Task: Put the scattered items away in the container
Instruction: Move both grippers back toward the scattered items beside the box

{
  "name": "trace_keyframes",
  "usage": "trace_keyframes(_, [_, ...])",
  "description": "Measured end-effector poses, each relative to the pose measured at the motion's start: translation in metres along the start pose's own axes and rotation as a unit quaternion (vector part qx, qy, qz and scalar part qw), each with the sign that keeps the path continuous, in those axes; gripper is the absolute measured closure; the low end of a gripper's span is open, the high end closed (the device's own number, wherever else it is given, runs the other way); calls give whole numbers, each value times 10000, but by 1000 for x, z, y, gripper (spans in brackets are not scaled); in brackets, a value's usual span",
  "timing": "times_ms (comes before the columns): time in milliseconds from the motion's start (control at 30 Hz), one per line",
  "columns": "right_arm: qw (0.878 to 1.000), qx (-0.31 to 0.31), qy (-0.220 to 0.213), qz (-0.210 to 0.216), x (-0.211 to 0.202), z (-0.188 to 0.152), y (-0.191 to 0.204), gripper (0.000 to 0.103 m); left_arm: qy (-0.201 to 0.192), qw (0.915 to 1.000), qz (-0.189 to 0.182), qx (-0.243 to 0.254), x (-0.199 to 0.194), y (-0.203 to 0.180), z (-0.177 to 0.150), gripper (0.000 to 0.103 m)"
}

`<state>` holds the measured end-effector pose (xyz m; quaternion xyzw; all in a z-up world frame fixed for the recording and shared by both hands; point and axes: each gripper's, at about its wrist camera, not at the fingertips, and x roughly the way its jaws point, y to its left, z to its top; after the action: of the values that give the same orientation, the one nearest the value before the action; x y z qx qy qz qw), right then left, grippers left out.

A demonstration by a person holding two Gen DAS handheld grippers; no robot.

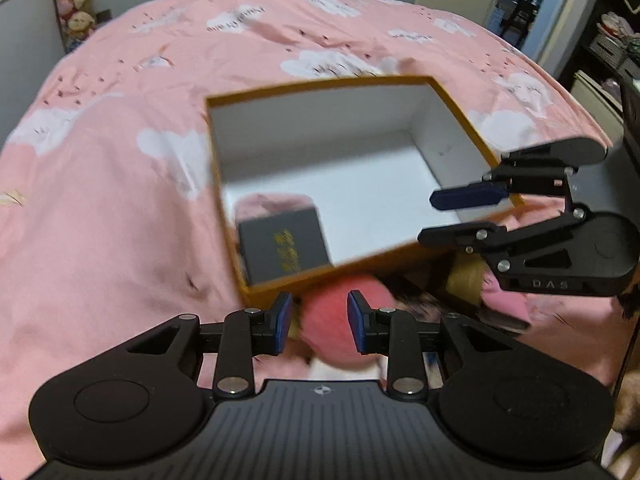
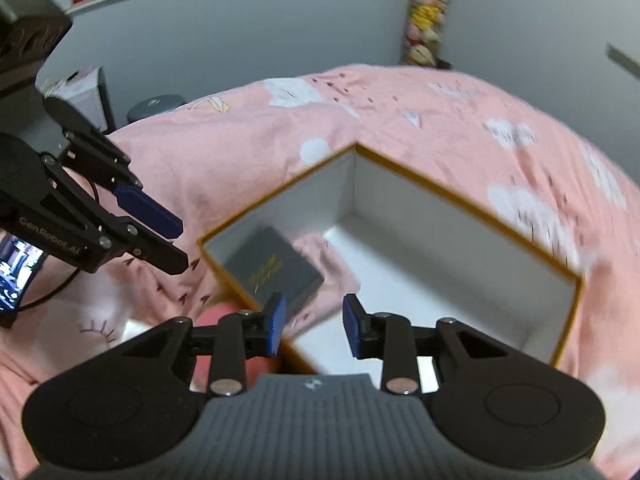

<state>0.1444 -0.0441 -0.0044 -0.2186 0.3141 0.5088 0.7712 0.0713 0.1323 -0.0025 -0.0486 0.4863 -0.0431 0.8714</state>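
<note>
Between picks: both tongs, left (image 1: 320, 326) and right (image 2: 310, 328), narrowly open, holding nothing. Black booklet (image 1: 282, 250) already in box (image 1: 460, 100) near-left corner. Next: grab pink plush (image 1: 340, 320) lying just near the box on bed (image 1: 100, 220).

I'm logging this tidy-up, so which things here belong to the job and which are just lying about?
Job: box, black case inside it, pink ball, left gripper, right gripper.
Lying about: plush toys, phone, bedspread.

Black linkage claws (image 1: 319, 326) (image 2: 314, 324) — blue pads (image 1: 282, 322), silver screws, ribbed grey housing — "GenRobot.AI" lettering.
</note>
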Motion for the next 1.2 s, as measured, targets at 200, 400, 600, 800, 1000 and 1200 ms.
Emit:
trace_keyframes(200, [9960,790,373,-187,-4,-45,3,69,113,9986,-449,-265,16,-12,-19,68])
trace_keyframes(400, [9892,1092,652,-731,-5,-80,2,59,170,9970,-688,-307,33,-26,-28,51])
trace_keyframes(600, [9850,968,1014,-1002,-6,-102,-4,45,335,9958,-780,-343,49,-39,-28,50])
trace_keyframes(800, [9799,638,1587,-1031,1,-121,-6,40,371,9973,-632,46,54,-55,-30,50])
trace_keyframes(1000, [9782,509,1711,-1063,13,-129,-2,36,437,9972,-613,24,56,-54,-32,50])
trace_keyframes(1200, [9761,346,1806,-1161,22,-127,4,36,464,9972,-586,76,55,-56,-33,50])
